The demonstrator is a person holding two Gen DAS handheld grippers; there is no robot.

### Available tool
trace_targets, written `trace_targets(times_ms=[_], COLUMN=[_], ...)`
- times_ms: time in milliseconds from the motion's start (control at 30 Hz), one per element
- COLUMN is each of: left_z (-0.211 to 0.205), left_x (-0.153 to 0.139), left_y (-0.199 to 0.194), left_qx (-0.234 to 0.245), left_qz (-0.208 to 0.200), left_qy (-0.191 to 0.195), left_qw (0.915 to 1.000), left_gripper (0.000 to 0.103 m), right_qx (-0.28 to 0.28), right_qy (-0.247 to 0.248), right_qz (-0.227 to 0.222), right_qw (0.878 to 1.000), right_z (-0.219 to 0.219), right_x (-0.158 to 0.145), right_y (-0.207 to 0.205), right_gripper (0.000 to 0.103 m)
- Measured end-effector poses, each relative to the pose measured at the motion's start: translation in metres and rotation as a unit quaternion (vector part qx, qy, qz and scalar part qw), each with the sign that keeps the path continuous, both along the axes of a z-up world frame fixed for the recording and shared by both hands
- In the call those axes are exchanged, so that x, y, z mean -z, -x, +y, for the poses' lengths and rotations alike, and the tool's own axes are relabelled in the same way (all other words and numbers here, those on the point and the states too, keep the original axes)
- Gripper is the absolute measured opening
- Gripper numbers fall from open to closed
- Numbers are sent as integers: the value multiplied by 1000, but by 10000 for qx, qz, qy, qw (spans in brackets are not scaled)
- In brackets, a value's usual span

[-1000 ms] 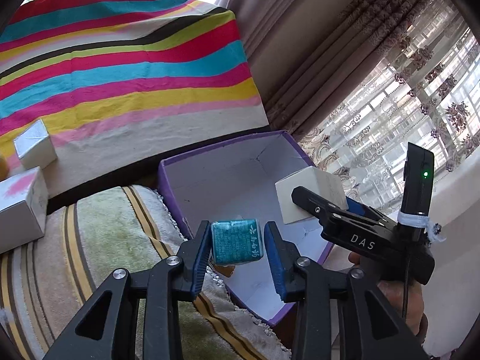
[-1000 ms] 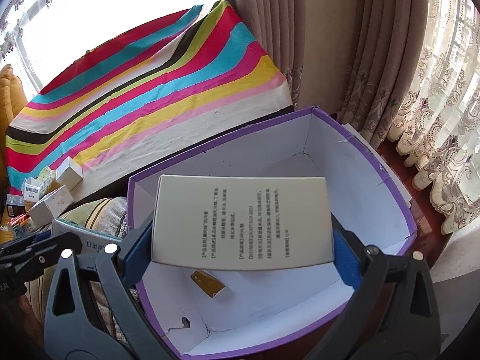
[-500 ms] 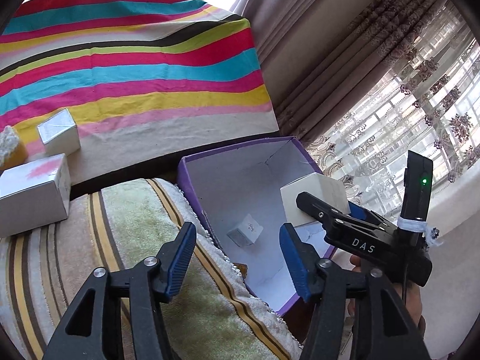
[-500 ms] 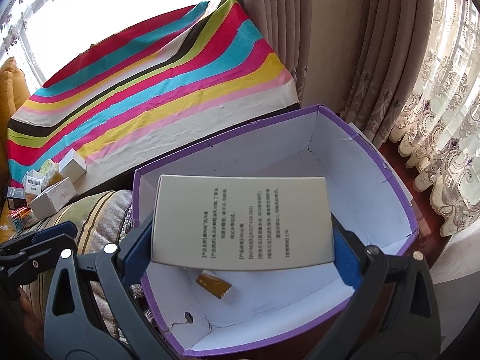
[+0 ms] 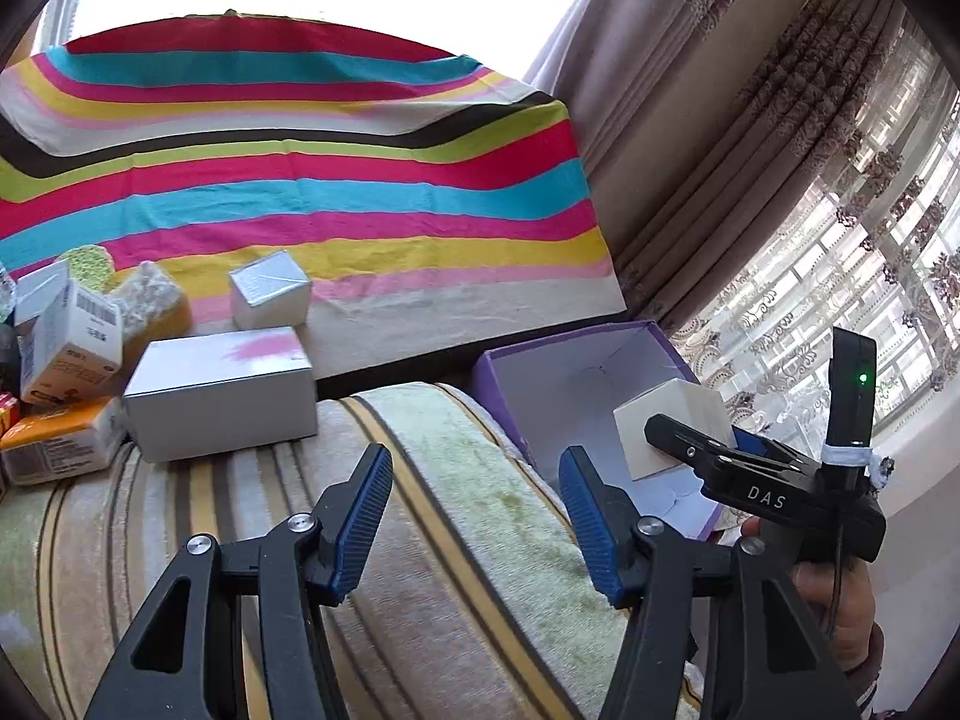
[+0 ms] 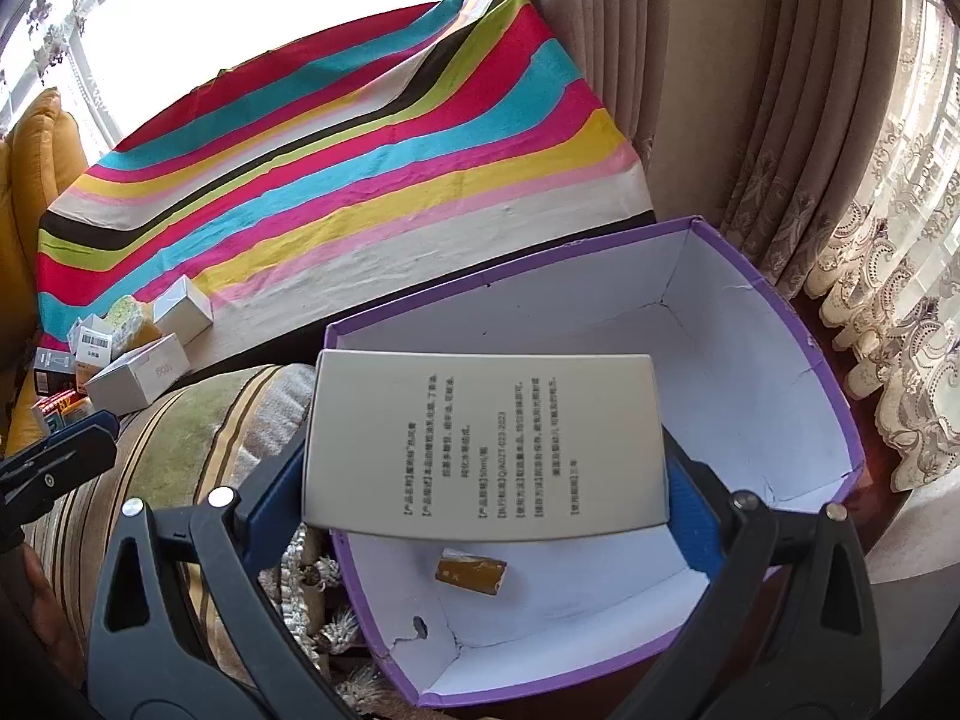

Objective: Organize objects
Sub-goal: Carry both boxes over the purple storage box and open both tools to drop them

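My left gripper (image 5: 474, 510) is open and empty above the striped cushion (image 5: 420, 540), left of the purple box (image 5: 516, 360). My right gripper (image 6: 486, 480) is shut on a white carton with printed text (image 6: 480, 444) and holds it over the open purple box (image 6: 780, 324). The carton (image 5: 666, 426) and right gripper (image 5: 750, 480) also show in the left wrist view. A small gold packet (image 6: 471, 570) lies on the box floor. The teal packet is hidden from view.
Several loose boxes lie on the striped cloth (image 5: 300, 180) at left: a silver-white carton (image 5: 222, 390), a small silver cube (image 5: 270, 291), a barcode box (image 5: 72, 342), an orange pack (image 5: 60, 444). Curtains (image 5: 720, 150) hang at right.
My left gripper opened and let the teal packet go into the purple box, then drew back left over the cushion. My right gripper still holds the white carton over the box.
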State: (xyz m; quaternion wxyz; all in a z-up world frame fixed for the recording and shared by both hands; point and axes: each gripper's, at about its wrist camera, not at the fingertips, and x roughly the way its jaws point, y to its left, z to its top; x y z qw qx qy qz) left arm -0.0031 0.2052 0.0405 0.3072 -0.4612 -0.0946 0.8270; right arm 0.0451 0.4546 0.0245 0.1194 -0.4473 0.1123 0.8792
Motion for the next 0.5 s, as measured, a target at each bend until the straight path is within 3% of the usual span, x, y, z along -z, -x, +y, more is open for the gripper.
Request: trace_targets(times_ms=[333,500], left_z=[-68,-88], left_x=[4,10], left_y=[-1,-3], left_qx=[-735,-957], left_qz=[30,-77], left_qy=[-53,-154], left_qw=[9973,9953], left_gripper=[61,61], right_qx=[-372,-276], right_qy=[84,-182], right_qz=[-64,-81], right_qw=[9993,9994], right_z=[-29,-28], right_x=[6,4], right_y=[11,12], right_gripper=[100,101])
